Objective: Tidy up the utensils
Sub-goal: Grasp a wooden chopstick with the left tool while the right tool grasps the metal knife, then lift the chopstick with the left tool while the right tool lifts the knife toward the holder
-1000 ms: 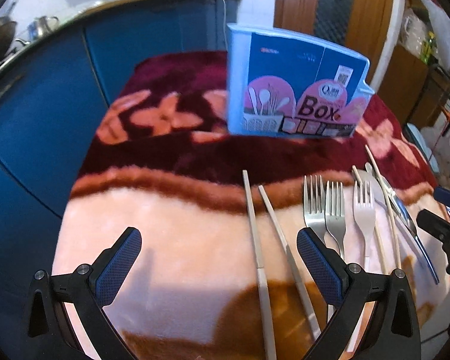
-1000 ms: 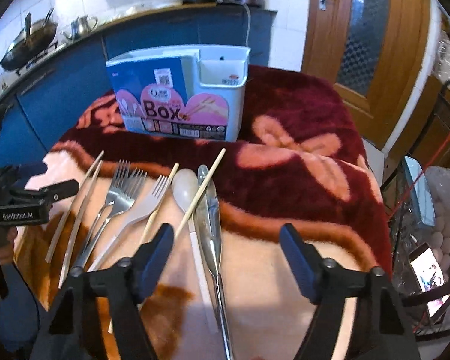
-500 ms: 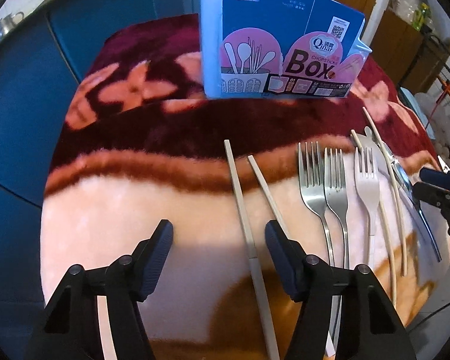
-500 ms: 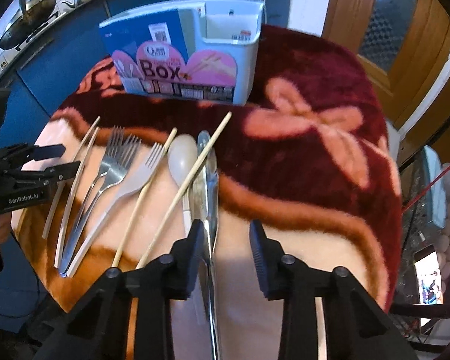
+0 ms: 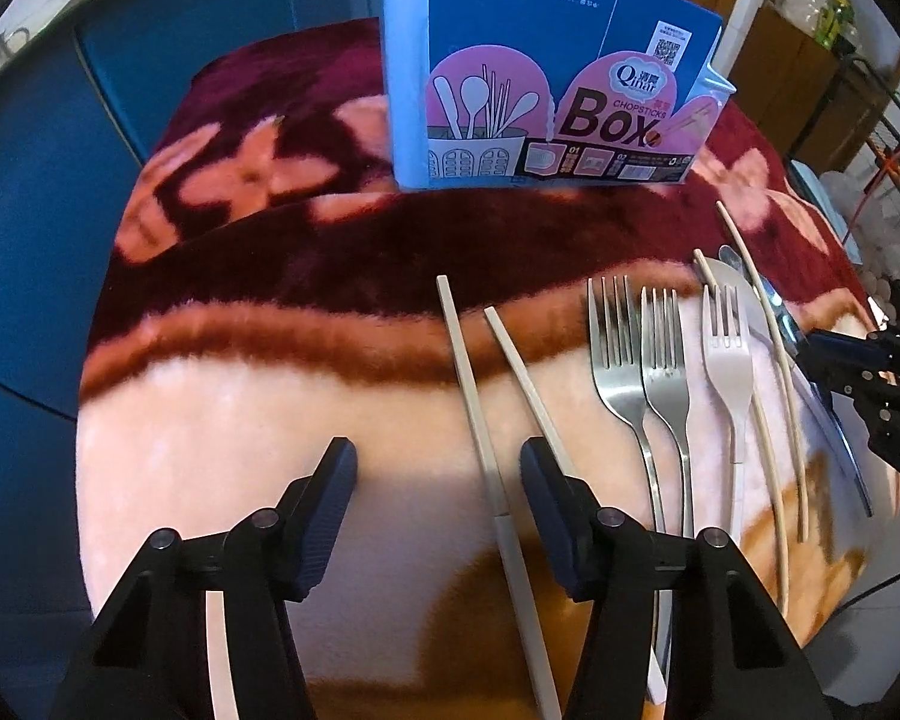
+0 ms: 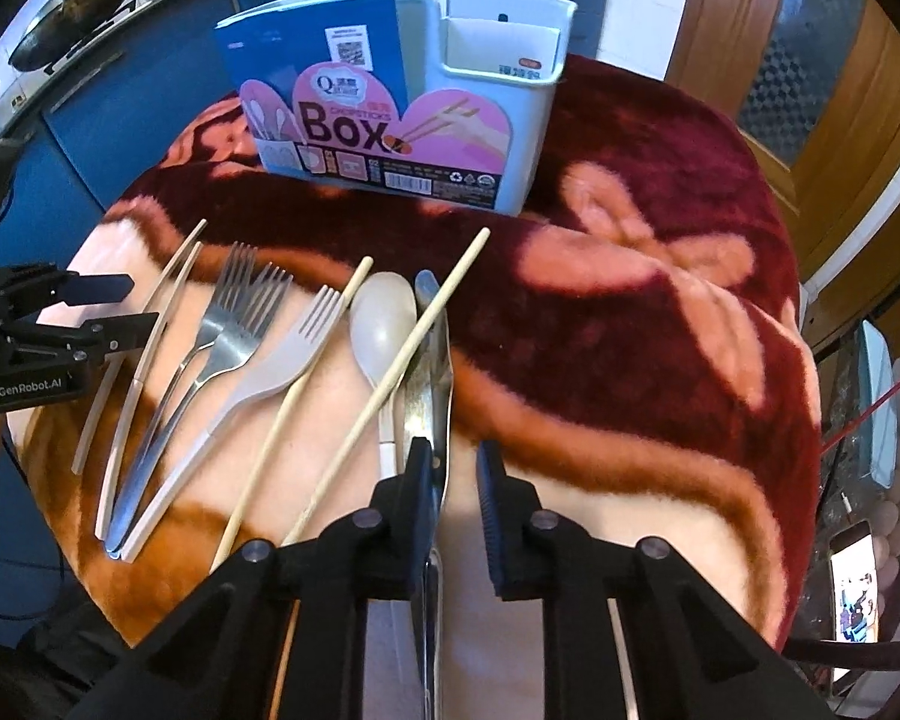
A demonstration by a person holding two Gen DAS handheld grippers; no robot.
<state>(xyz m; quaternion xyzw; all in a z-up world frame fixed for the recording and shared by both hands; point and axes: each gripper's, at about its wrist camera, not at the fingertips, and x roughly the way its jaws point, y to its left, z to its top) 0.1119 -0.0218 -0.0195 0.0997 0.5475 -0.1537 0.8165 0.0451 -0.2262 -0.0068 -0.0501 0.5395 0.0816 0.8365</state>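
Note:
A pale blue chopsticks box (image 5: 546, 90) (image 6: 402, 114) stands at the far side of the blanket-covered table. Utensils lie in a row before it: two beige chopsticks (image 5: 480, 420), two steel forks (image 5: 624, 372) and a white fork (image 5: 729, 378), two thin wooden chopsticks (image 6: 414, 348), a white spoon (image 6: 384, 330) and a steel spoon (image 6: 429, 360). My left gripper (image 5: 438, 462) is open, low over the left beige chopstick, which lies between its fingers. My right gripper (image 6: 456, 462) is narrowed, still with a gap, with the steel spoon's handle at its left finger (image 6: 420, 480).
The table wears a dark red and peach blanket (image 6: 630, 312) and drops off at the near and right edges. Blue cabinets (image 5: 30, 180) stand behind and left, a wooden door (image 6: 810, 60) to the right. A phone (image 6: 852, 588) lies off the right edge.
Both grippers have come down and forward toward the utensils. The left jaws have narrowed around the beige chopstick. The right jaws have closed in a lot over the steel spoon.

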